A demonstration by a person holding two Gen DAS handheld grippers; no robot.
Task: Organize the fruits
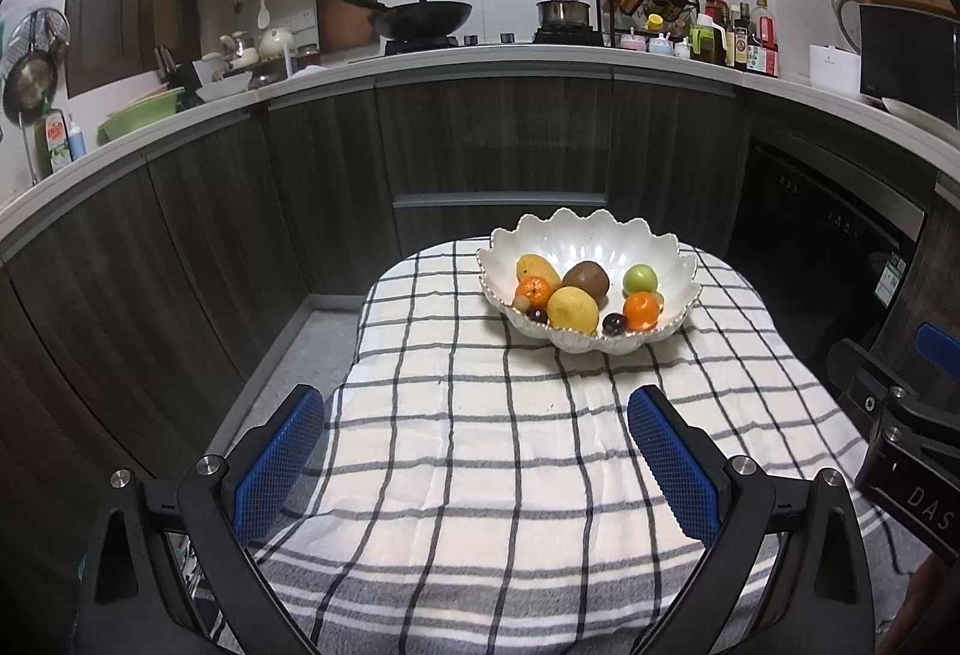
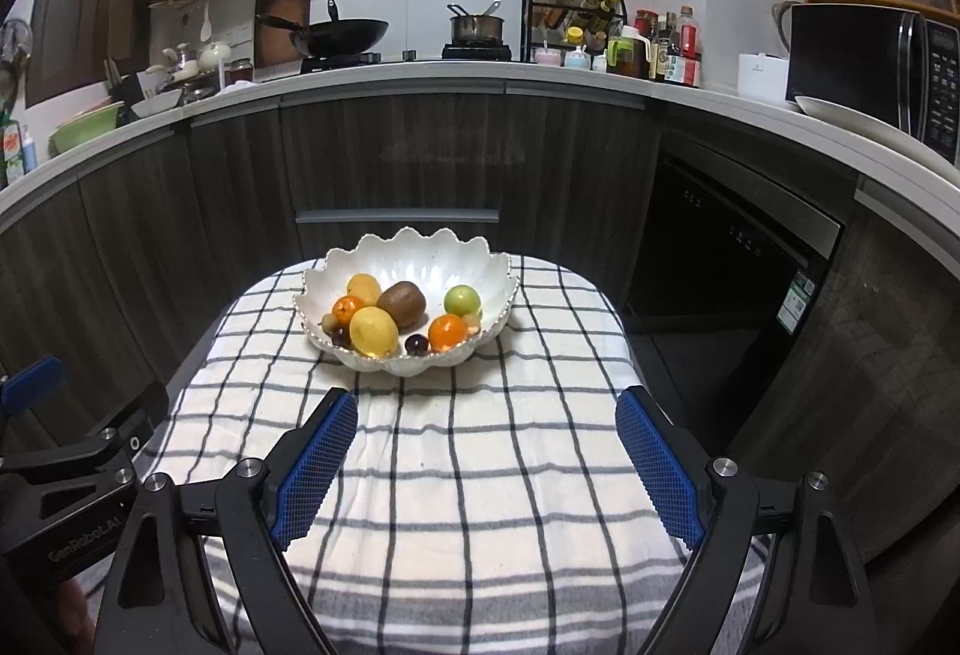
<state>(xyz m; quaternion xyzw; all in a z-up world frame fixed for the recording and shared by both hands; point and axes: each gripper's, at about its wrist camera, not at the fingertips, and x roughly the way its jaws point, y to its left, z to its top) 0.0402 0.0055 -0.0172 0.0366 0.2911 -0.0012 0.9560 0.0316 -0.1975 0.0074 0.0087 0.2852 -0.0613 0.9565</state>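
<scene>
A white scalloped bowl stands at the far end of a small table under a checked cloth. In it lie a lemon, a kiwi, a mango, a green apple, two oranges and small dark and pale fruits. The bowl and lemon also show in the right wrist view. My left gripper is open and empty, above the cloth short of the bowl. My right gripper is open and empty, also short of the bowl.
Dark cabinets and a white countertop curve behind the table, with a wok, pot, bottles and a microwave. A dishwasher is at the right. The right gripper's body shows at the left view's right edge.
</scene>
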